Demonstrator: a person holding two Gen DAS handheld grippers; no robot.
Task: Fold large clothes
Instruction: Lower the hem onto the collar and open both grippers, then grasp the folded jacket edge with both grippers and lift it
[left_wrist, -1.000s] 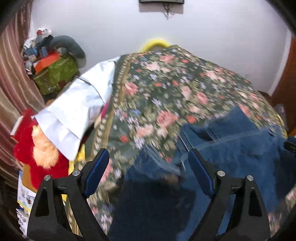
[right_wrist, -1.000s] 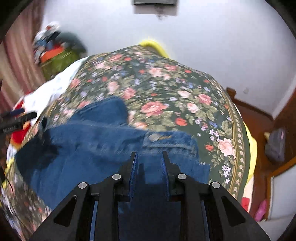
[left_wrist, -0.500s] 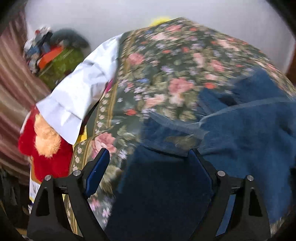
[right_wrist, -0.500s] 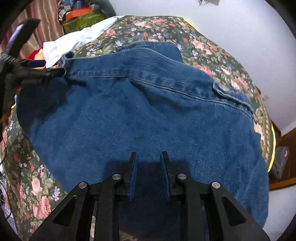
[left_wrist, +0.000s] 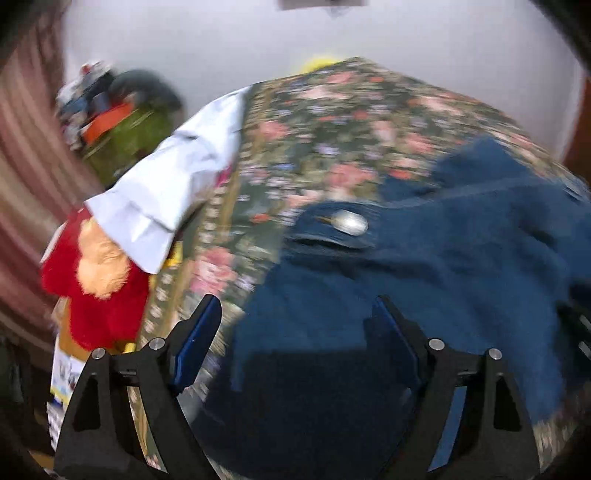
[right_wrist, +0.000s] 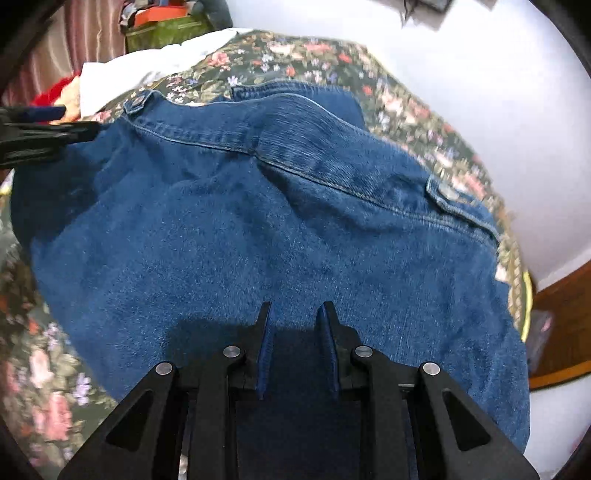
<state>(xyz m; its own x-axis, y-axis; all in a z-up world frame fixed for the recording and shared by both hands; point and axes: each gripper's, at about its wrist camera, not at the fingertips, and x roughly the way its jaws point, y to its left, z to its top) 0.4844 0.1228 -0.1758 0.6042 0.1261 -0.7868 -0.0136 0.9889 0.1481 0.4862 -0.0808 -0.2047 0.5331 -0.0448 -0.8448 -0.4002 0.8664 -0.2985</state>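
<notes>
A large blue denim jacket (right_wrist: 280, 229) lies spread on a bed with a dark floral cover (right_wrist: 303, 59). It also shows in the left wrist view (left_wrist: 424, 288), with a metal button (left_wrist: 351, 223) on a tab. My left gripper (left_wrist: 295, 314) is open, its jaws wide apart just above the jacket's left part. My right gripper (right_wrist: 297, 317) has its jaws narrowly apart with denim between them, at the jacket's near edge. The left gripper's arm (right_wrist: 40, 129) shows at the far left of the right wrist view.
A white garment (left_wrist: 166, 192) hangs over the bed's left edge. A red and orange plush toy (left_wrist: 92, 280) and a green bag (left_wrist: 125, 136) with clutter sit left of the bed by a striped curtain. A white wall stands behind the bed.
The left gripper has pulled back and tilted up, so the wall shows again. The right gripper stays closed on the denim; the jacket has shifted slightly and wrinkled at its collar.
</notes>
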